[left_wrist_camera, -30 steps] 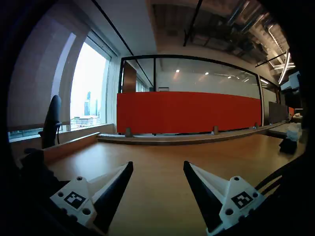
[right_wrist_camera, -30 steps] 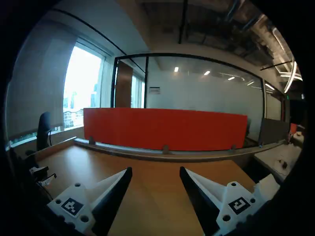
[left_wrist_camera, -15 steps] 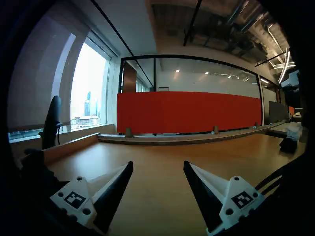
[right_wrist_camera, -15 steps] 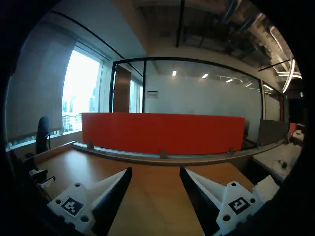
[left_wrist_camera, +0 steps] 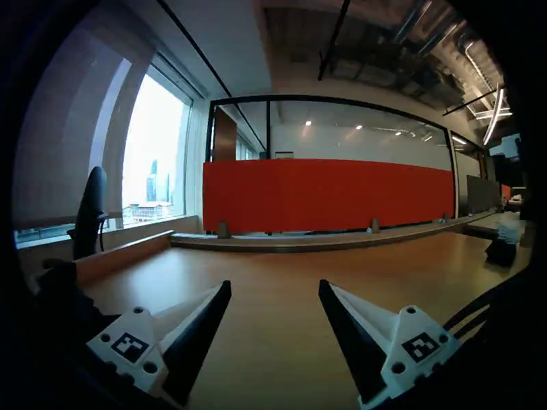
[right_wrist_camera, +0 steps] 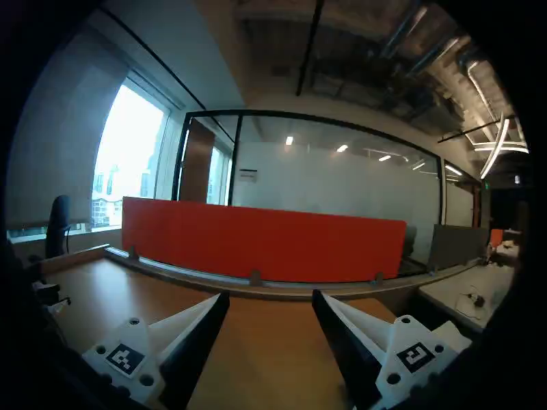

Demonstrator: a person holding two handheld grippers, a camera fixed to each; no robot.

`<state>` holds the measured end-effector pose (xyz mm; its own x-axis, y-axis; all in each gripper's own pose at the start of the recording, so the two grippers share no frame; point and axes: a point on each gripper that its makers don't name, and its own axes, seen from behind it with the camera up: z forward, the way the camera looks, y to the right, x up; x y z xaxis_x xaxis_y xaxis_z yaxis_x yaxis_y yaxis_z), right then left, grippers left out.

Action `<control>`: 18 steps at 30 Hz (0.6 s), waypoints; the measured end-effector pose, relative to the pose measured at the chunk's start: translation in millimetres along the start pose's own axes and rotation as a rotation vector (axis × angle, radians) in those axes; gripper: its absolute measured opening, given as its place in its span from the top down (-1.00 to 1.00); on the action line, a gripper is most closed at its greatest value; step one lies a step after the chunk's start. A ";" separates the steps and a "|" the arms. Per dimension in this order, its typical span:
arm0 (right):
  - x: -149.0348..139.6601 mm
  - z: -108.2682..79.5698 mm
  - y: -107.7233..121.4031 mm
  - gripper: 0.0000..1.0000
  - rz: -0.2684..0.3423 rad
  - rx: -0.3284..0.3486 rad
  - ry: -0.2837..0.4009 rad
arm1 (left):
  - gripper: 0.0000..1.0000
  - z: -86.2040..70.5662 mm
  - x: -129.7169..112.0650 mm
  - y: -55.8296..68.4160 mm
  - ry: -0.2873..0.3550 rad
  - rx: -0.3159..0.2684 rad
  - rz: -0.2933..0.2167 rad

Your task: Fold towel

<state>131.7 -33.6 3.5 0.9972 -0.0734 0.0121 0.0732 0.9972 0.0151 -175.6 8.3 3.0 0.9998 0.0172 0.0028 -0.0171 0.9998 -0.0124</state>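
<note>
Hovering over a brown wooden table (left_wrist_camera: 287,266) with fingers apart

Where the towel lies I cannot tell. A pale, stacked-looking bundle (left_wrist_camera: 509,229) sits on a dark block (left_wrist_camera: 500,254) at the table's far right edge in the left gripper view, too small to say whether it is cloth. The left gripper (left_wrist_camera: 273,283) has its white-and-black fingers (left_wrist_camera: 184,328) wide apart and holds nothing, with smooth tabletop showing between them. The right gripper (right_wrist_camera: 270,294) is spread just as wide, with nothing in its grasp, above a like stretch of wood. Along the table's far edge stands a long red divider panel (left_wrist_camera: 328,195), with a glass wall (left_wrist_camera: 355,133) behind it. A tall bright window (left_wrist_camera: 154,164) is on the left, and a black office chair (left_wrist_camera: 90,208) stands near it. In the right gripper view a grey divider panel (right_wrist_camera: 448,247) and a white side table (right_wrist_camera: 458,297) lie off to the right
</note>
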 end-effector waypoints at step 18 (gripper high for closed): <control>-69.9 0.0 33.3 -0.89 0.107 -0.040 0.009 | -0.90 -0.2 0.1 0.3 0.000 0.000 0.000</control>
<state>64.4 4.7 3.1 0.9994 0.0336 0.0021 -0.0335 0.9991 -0.0254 -175.5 8.6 2.8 0.9998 0.0174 0.0030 -0.0174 0.9998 -0.0123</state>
